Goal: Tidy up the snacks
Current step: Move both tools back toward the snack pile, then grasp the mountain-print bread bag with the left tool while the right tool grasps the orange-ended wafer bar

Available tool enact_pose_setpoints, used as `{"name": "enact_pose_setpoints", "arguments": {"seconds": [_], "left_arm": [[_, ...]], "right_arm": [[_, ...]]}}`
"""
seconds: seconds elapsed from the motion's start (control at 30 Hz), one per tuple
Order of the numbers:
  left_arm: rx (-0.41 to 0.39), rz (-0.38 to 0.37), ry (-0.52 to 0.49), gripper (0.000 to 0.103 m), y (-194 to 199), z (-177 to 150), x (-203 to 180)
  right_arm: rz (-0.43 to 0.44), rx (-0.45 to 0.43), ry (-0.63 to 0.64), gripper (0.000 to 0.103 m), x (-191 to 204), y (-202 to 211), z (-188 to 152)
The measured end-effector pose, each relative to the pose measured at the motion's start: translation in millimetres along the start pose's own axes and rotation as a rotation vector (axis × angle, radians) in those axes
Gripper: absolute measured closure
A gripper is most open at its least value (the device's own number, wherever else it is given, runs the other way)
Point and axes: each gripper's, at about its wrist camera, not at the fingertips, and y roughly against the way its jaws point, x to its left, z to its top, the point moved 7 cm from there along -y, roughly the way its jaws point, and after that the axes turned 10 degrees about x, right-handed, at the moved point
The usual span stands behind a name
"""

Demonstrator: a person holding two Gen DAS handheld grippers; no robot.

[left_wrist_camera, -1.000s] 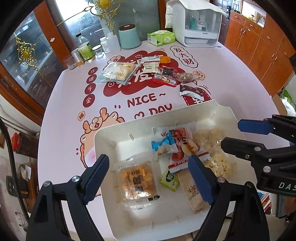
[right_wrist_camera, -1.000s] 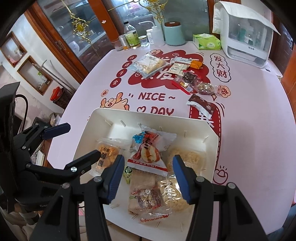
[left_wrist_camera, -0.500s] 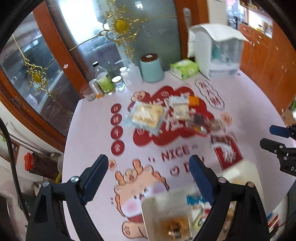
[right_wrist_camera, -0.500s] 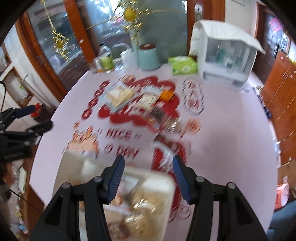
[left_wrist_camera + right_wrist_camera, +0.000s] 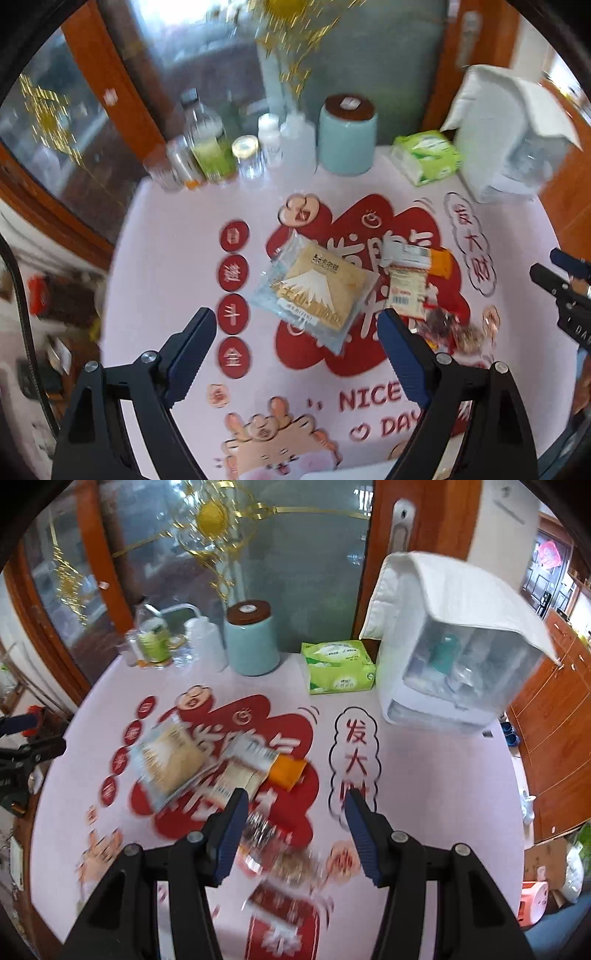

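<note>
Several loose snack packs lie on the pink printed tablecloth. A large clear pack with a mountain picture (image 5: 314, 288) (image 5: 168, 758) lies just beyond my left gripper (image 5: 295, 332), which is open and empty. Beside it lie a beige packet (image 5: 404, 290) (image 5: 236, 779), a white and orange packet (image 5: 424, 258) (image 5: 273, 762) and small dark packets (image 5: 443, 325) (image 5: 262, 834). My right gripper (image 5: 295, 812) is open and empty above the small packets. A red packet (image 5: 284, 904), blurred, lies near its base. The white tray's rim (image 5: 351, 474) barely shows at the bottom edge.
At the table's far edge stand bottles and jars (image 5: 210, 147) (image 5: 155, 642), a teal canister (image 5: 347, 133) (image 5: 253, 638), a green tissue pack (image 5: 424, 155) (image 5: 338, 664) and a white covered appliance (image 5: 509, 140) (image 5: 454, 657). Glass cabinet doors stand behind.
Both grippers have moved away from the white tray toward the loose snacks at the middle of the table. The tray has dropped out of view. Both stay open and empty.
</note>
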Motion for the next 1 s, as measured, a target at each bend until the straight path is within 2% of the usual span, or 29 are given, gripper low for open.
{"name": "enact_pose_setpoints", "arguments": {"seconds": [0.2,0.3,0.4,0.57,0.7,0.87,0.9,1.0], "left_arm": [[0.13,-0.037,0.151,0.015,-92,17,7],[0.168,-0.059,0.25,0.015,-130,19,12],[0.179,-0.136,0.369,0.015,-158,21,14],[0.176,-0.18,0.443,0.015,-184,26,8],[0.185,-0.15,0.494,0.015,-199,29,8],[0.188,-0.106,0.544,0.001,-209,35,7],[0.192,-0.098,0.55,0.0,-211,35,7],[0.197,-0.09,0.561,0.0,-214,37,2]], "right_arm": [[0.059,0.068,0.003,0.048,10,-77,29],[0.047,0.1,0.08,0.048,25,-110,34],[0.03,0.122,0.153,0.048,37,-136,38],[0.021,0.154,0.261,0.048,52,-172,42],[0.006,0.16,0.332,0.048,62,-189,44],[-0.01,0.202,0.371,0.048,73,-208,43],[0.003,0.191,0.362,0.048,74,-208,45],[0.054,0.231,0.298,0.048,70,-211,46]]}}
